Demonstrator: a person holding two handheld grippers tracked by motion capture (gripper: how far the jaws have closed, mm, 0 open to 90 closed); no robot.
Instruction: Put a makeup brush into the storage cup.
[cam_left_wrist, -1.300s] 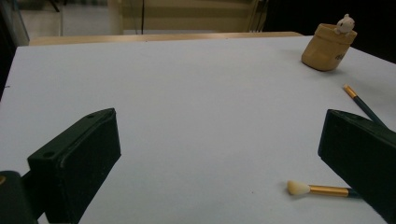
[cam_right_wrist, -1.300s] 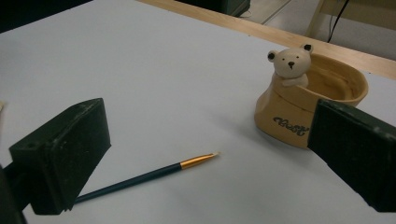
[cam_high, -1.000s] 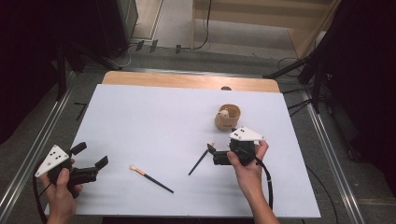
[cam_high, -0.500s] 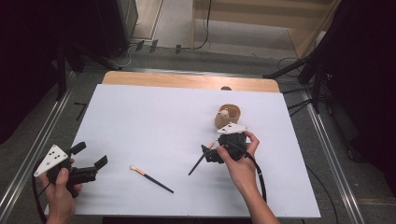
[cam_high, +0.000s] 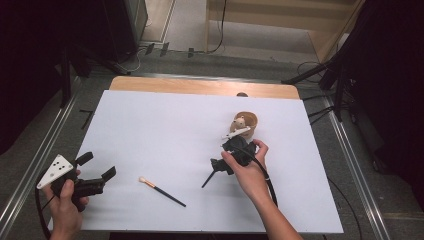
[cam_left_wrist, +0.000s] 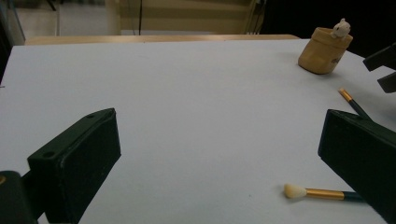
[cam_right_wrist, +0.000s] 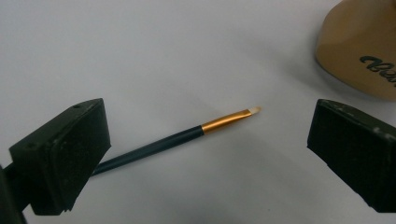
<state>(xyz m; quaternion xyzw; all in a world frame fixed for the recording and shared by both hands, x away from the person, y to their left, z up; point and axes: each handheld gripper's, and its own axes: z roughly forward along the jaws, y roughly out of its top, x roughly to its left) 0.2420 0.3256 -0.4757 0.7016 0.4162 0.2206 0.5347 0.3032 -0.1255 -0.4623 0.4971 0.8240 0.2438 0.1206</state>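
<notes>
Thin dark brush w/ gold band lying between open right gripper; left gripper also gaping; cup lettering partly unreadable.

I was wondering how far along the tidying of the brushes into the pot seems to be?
Nothing looks done: both brushes lie on the table. In hand: the right gripper, jaws open, is at the thin brush beside the pot. Left: the fluffy brush, near the open left gripper.

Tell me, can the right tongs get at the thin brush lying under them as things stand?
Probably yes. The right tongs stand open with the thin brush on the bare white table between the jaws; the wooden cup sits off to one side.
</notes>
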